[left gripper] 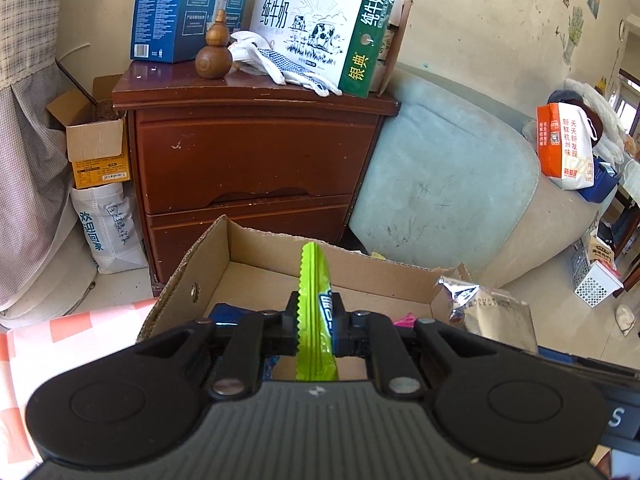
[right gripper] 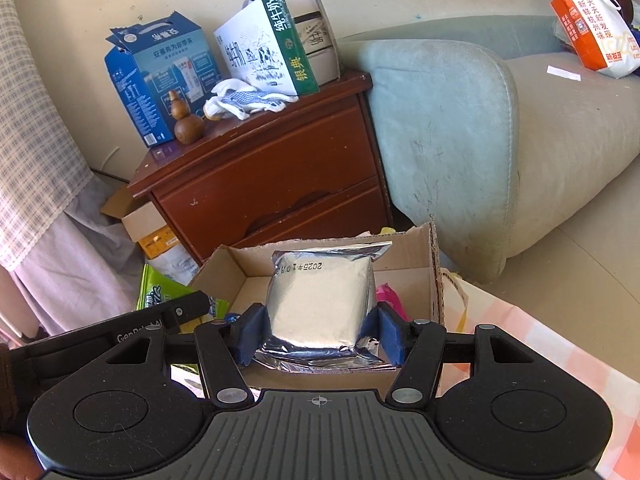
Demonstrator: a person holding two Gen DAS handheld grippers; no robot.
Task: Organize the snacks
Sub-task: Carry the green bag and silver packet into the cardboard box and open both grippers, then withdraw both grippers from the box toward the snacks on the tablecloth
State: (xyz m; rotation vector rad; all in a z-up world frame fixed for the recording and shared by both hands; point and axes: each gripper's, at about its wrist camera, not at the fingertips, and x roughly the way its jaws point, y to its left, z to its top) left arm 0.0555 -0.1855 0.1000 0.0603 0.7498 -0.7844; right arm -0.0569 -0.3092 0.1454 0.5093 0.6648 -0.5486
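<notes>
Green packet [left gripper: 315,312] — clamped in left hand-held gripper [left gripper: 316,320]

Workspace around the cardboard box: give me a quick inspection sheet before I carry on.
Surface: pink-and-white checked cloth under the cardboard box.
Job's things: green snack packet; silver foil pack; both over the box.
Clutter: blue and pink wrappers in the box.
Grippers: left gripper shut on the green packet; right gripper clamps the foil pack.
Cables: nothing seen.
Surroundings: wooden nightstand with milk cartons, gloves; sofa beside it.
</notes>
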